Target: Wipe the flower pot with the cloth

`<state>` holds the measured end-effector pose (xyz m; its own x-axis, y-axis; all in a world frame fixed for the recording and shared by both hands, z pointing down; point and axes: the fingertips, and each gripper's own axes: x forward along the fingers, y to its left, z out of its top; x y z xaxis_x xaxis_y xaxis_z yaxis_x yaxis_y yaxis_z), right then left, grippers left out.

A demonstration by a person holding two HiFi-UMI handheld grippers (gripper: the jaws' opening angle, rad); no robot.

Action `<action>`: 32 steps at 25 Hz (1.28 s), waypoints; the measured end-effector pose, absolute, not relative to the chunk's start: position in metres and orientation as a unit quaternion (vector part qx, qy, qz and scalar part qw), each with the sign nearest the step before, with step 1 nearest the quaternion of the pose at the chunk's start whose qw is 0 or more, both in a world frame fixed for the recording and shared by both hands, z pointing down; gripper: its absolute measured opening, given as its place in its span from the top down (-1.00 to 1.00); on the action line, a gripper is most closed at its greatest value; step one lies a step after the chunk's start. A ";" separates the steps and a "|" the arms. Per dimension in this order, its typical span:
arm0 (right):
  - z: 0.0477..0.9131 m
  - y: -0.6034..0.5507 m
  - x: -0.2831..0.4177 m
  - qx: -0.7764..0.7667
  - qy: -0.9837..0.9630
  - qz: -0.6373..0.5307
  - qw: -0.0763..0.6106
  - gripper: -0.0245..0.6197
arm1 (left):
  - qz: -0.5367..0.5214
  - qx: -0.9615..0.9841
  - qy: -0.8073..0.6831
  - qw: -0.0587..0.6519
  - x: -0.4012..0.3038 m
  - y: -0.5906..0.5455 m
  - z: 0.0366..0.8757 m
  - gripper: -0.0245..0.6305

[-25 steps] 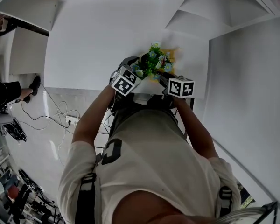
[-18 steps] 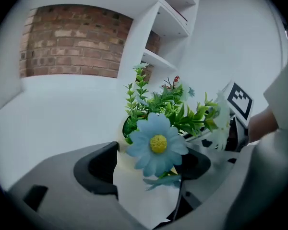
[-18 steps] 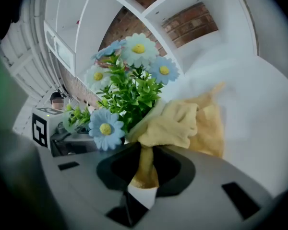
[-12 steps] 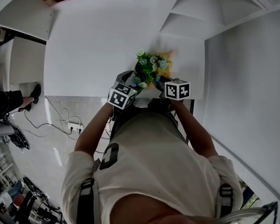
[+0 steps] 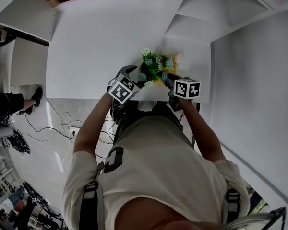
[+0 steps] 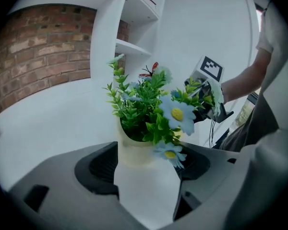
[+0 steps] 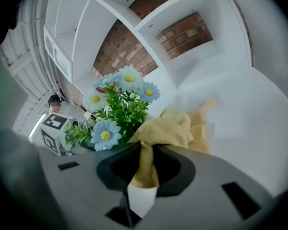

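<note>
At the left, the left tongs (image 6: pixel 148 158) are clenched round the cream, round flower pot (image 6: pixel 134 152), with one jaw on each side of its base. The pot stands upright on the white counter (image 6: pixel 48 128), towards the front right, and holds green sprigs (image 6: pixel 137 107) and pale blue daisies (image 6: pixel 178 115). On the pot's right, just beside the flowers, is a bunched yellow cloth (image 7: pixel 170 128). The right tongs (image 7: pixel 144 164) grasp a fold of it.
</note>
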<state>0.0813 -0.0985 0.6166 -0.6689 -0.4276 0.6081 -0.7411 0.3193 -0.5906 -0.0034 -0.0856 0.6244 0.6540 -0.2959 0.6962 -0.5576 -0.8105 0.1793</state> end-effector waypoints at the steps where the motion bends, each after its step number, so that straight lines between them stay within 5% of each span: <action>1: 0.618 -0.098 0.080 0.367 -0.794 0.452 0.175 0.66 | 0.342 0.888 -0.242 0.193 -0.002 -0.084 0.629 -0.16; 13: 0.629 -0.061 0.056 0.333 -0.796 0.461 0.207 0.66 | 0.297 0.852 -0.351 0.251 0.003 -0.078 0.624 -0.02; 18: 0.632 -0.058 0.065 0.339 -0.791 0.465 0.206 0.66 | 0.287 0.873 -0.282 0.276 0.002 -0.057 0.614 -0.03; 26: 0.623 -0.079 0.086 0.370 -0.783 0.465 0.181 0.66 | 0.346 0.893 -0.229 0.173 -0.021 -0.085 0.615 -0.01; 32: 0.617 -0.090 0.082 0.375 -0.789 0.452 0.182 0.66 | 0.342 0.902 -0.195 0.180 -0.003 -0.085 0.617 0.04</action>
